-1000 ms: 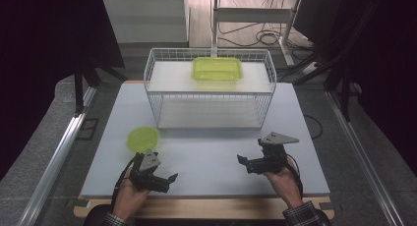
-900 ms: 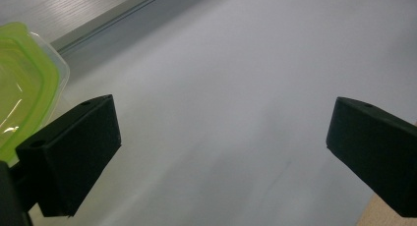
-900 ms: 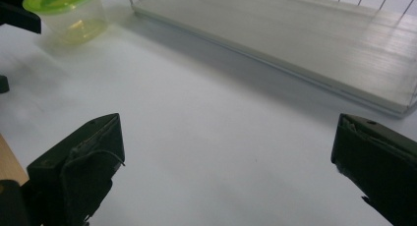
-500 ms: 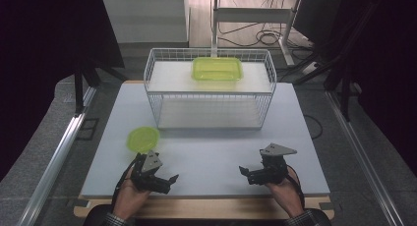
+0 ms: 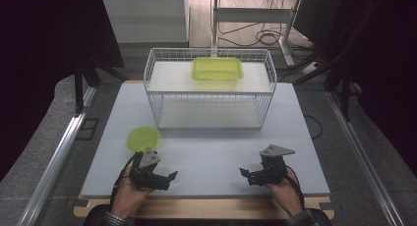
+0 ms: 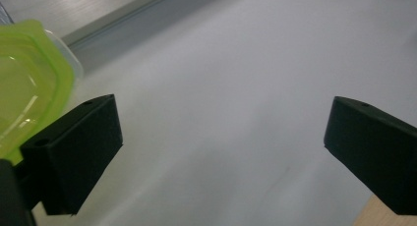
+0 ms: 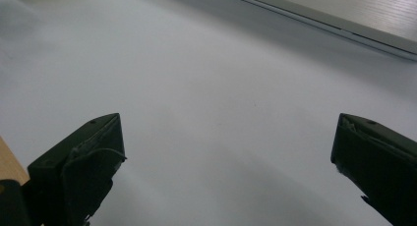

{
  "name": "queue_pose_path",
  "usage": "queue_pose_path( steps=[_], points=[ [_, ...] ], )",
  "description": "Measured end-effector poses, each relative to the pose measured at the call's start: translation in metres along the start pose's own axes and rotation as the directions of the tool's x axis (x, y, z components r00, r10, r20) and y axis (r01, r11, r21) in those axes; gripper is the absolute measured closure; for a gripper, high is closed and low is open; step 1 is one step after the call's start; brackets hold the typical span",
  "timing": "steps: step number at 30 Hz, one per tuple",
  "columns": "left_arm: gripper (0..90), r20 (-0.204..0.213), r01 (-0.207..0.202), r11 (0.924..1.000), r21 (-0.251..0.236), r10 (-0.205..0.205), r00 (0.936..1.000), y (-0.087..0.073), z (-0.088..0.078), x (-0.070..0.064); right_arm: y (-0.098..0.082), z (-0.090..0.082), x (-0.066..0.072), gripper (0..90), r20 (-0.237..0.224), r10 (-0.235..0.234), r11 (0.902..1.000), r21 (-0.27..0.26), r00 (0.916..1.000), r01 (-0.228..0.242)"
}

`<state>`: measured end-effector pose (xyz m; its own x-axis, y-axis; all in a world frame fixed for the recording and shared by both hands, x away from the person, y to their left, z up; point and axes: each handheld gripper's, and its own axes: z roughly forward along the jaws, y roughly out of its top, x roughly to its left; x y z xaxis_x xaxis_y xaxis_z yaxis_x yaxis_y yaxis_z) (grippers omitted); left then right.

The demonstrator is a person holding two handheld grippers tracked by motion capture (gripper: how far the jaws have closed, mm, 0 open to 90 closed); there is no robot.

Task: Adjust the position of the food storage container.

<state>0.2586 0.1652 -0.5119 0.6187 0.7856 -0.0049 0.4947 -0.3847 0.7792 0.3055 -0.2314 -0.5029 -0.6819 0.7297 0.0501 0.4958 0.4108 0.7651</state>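
Nothing picked up yet: your grippers wait at the bottom of the high view.

Your left gripper (image 5: 169, 177) and right gripper (image 5: 244, 173) both gape empty; the green lid (image 5: 143, 138) lies lower left, the green container (image 5: 217, 69) upper centre on the wire basket (image 5: 156, 111), unlidded.

left tongs (image 5: 169, 177) agape, right tongs (image 5: 244, 173) agape, low

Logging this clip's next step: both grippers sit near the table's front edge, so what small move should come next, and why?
Probably the left gripper should swing toward the green lid lying flat on the table just beyond it. Its jaws stand wide open with nothing between them, and the lid is the nearest loose thing, showing beside one jaw in the left gripper view. The matching green container sits on the wire rack.
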Motion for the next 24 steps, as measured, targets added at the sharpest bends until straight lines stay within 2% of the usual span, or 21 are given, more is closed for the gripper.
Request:
queue_pose_path(
  steps=[2, 5, 6, 7, 8, 9, 10, 13, 14, 15, 16, 17, 18, 19, 20, 24],
  points=[
    [3.3, 0.002, 0.006, 1.0, -0.008, -0.006, 1.0, 0.004, -0.004, 0.002, -0.001, 0.001, 0.0, 0.1, -0.003, 0.003, 1.0, 0.001, 1.0, -0.003],
    [16.4, -0.009, -0.008, 0.9999, -0.013, 0.008, 0.9999, 0.01, -0.008, 0.003, -0.002, 0.002, 0.0, 0.2, -0.013, 0.005, 1.0, 0.006, 0.9999, -0.005],
    [16.4, -0.011, -0.013, 0.9998, -0.014, 0.013, 0.9998, 0.013, -0.01, 0.005, -0.002, 0.002, 0.0, 0.2, -0.013, 0.005, 1.0, 0.006, 0.9999, -0.005],
    [21.5, -0.01, -0.013, 0.9997, -0.019, 0.013, 0.9999, 0.015, -0.011, 0.006, -0.002, 0.003, 0.0, 0.3, -0.015, 0.002, 1.0, 0.007, 0.9999, -0.001],
    [32.2, -0.003, 0.003, 0.9993, -0.036, -0.003, 1.0, 0.02, -0.014, 0.01, -0.002, 0.004, 0.001, 0.4, -0.02, -0.002, 1.0, 0.009, 0.9998, 0.002],
    [36.0, -0.003, 0.003, 0.9993, -0.036, -0.003, 1.0, 0.02, -0.014, 0.01, -0.002, 0.004, 0.001, 0.4, -0.02, -0.002, 1.0, 0.009, 0.9998, 0.002],
    [36.0, -0.004, 0.016, 0.9987, -0.049, -0.016, 0.9999, 0.022, -0.015, 0.012, -0.002, 0.004, 0.002, 0.5, -0.023, -0.004, 0.9999, 0.01, 0.9997, 0.004],
    [51.1, -0.023, 0.0, 0.9988, -0.049, -0.001, 0.9997, 0.029, -0.016, 0.02, -0.002, 0.004, 0.003, 0.6, -0.029, -0.011, 0.9999, 0.01, 0.9995, 0.011],
    [56.0, -0.031, -0.001, 0.999, -0.045, -0.001, 0.9995, 0.031, -0.016, 0.023, -0.002, 0.005, 0.003, 0.6, -0.03, -0.011, 0.9999, 0.011, 0.9995, 0.012],
    [65.8, -0.031, 0.011, 0.999, -0.043, -0.012, 0.9994, 0.034, -0.015, 0.033, -0.002, 0.005, 0.003, 0.7, -0.032, -0.01, 0.9998, 0.014, 0.9994, 0.011],
    [69.9, -0.031, 0.011, 0.999, -0.043, -0.012, 0.9994, 0.034, -0.015, 0.033, -0.002, 0.005, 0.003, 0.7, -0.032, -0.01, 0.9998, 0.014, 0.9994, 0.011],
    [69.9, -0.034, 0.016, 0.999, -0.041, -0.018, 0.9993, 0.036, -0.014, 0.038, -0.002, 0.005, 0.003, 0.8, -0.031, -0.011, 0.9998, 0.014, 0.9994, 0.011],
    [78.9, -0.036, 0.025, 0.999, -0.036, -0.027, 0.999, 0.036, -0.014, 0.044, -0.002, 0.005, 0.003, 0.9, -0.033, -0.01, 0.9999, 0.008, 0.9994, 0.01],
    [78.9, -0.041, 0.031, 0.9989, -0.035, -0.032, 0.9986, 0.037, -0.014, 0.049, -0.002, 0.005, 0.003, 0.9, -0.033, -0.01, 0.9999, 0.008, 0.9994, 0.01],
    [86.9, -0.044, 0.036, 0.9988, -0.033, -0.037, 0.9983, 0.037, -0.013, 0.056, -0.002, 0.005, 0.003, 1.0, -0.037, -0.009, 1.0, 0.0, 0.9993, 0.009],
    [89.9, -0.082, 0.065, 0.9973, -0.033, -0.068, 0.9944, 0.034, -0.012, 0.078, -0.002, 0.005, 0.003, 1.2, -0.039, -0.013, 0.9999, 0.001, 0.9992, 0.013]
  ],
)
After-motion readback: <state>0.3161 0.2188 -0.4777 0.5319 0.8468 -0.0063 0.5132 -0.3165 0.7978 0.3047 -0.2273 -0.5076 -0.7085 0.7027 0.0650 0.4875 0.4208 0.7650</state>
